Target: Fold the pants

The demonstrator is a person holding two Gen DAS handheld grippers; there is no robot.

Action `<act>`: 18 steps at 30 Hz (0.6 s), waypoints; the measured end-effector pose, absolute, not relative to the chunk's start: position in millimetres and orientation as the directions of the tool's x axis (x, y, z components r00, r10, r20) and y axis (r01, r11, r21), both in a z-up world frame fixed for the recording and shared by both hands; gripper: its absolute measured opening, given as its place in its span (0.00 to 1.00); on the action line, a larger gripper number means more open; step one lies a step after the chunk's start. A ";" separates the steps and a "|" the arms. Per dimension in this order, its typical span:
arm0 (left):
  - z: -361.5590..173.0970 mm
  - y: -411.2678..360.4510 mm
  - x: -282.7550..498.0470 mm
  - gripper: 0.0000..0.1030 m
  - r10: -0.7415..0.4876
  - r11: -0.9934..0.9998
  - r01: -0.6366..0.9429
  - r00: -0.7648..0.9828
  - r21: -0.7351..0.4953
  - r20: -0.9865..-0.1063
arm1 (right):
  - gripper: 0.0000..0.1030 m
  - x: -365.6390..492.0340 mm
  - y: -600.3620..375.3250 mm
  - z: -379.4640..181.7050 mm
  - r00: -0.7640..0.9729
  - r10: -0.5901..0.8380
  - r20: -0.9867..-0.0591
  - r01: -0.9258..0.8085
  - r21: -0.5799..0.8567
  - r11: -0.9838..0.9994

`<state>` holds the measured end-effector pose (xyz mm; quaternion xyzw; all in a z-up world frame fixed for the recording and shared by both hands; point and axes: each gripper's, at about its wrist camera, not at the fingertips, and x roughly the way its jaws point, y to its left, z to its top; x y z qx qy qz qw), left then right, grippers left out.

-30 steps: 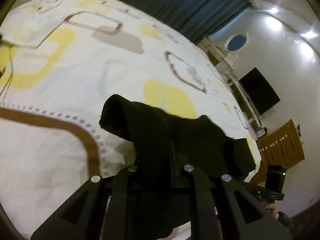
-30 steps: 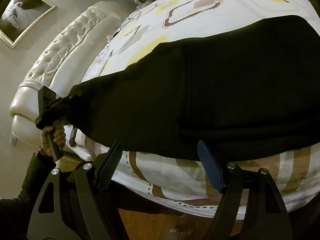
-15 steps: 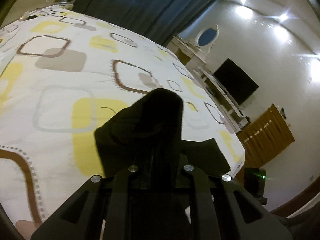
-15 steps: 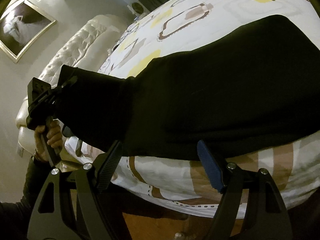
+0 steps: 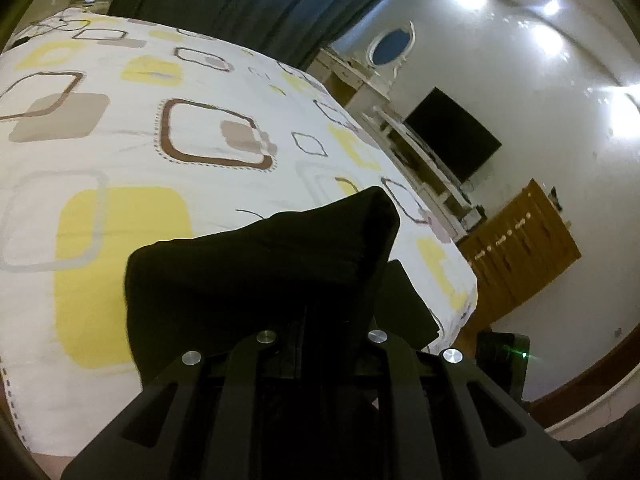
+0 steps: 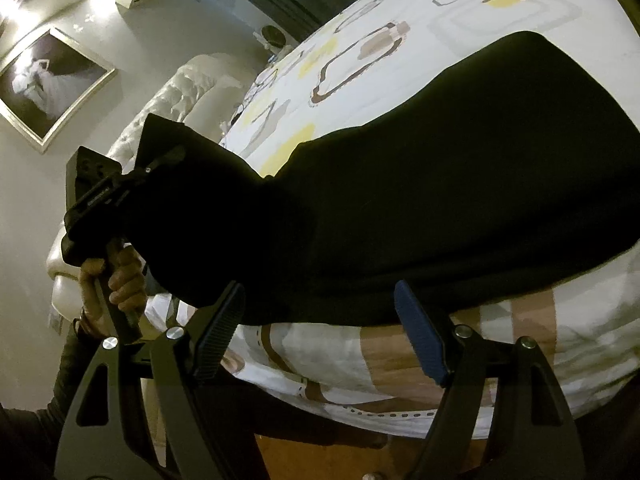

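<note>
Right now the black pants (image 6: 460, 200) lie stretched across the near edge of the bed (image 5: 132, 152), on a white cover printed with yellow, grey and brown rounded squares. One end of them is lifted off the cover by the left gripper (image 6: 160, 164), whose fingers are closed tight on the cloth; in its own wrist view the gripper (image 5: 320, 316) has its fingers pressed together with the fabric bunched up and draped over them. A hand (image 6: 116, 276) grips the handle of that tool, down beside the bed's padded white headboard (image 6: 168, 108).

The right gripper (image 6: 320, 316) hangs at the side of the bed with its fingers (image 6: 420, 340) spread wide and nothing between them; the pants' lower edge sits just above the two ribbed pads. From the left wrist view, a second flat layer of the pants shows on the cover to the right of the raised bunch.

Around the room are dark curtains (image 5: 248, 4), a black television (image 5: 452, 136), a wooden cabinet (image 5: 524, 252) and a framed picture (image 6: 48, 80).
</note>
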<state>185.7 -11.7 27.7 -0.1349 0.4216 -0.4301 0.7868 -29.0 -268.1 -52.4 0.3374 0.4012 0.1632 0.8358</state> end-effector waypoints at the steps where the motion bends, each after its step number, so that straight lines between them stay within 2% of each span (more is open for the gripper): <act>1: 27.0 -17.4 184.8 0.12 -0.791 0.591 0.566 0.267 -0.575 -0.550 | 0.75 -30.0 -271.1 -52.5 0.629 0.543 -0.556 0.000 0.699 0.715; 18: 19.5 -129.8 173.8 0.12 -0.798 0.531 0.627 0.145 -0.569 -0.585 | 0.75 -48.9 -320.4 -61.1 0.688 0.523 -0.502 0.059 0.758 0.650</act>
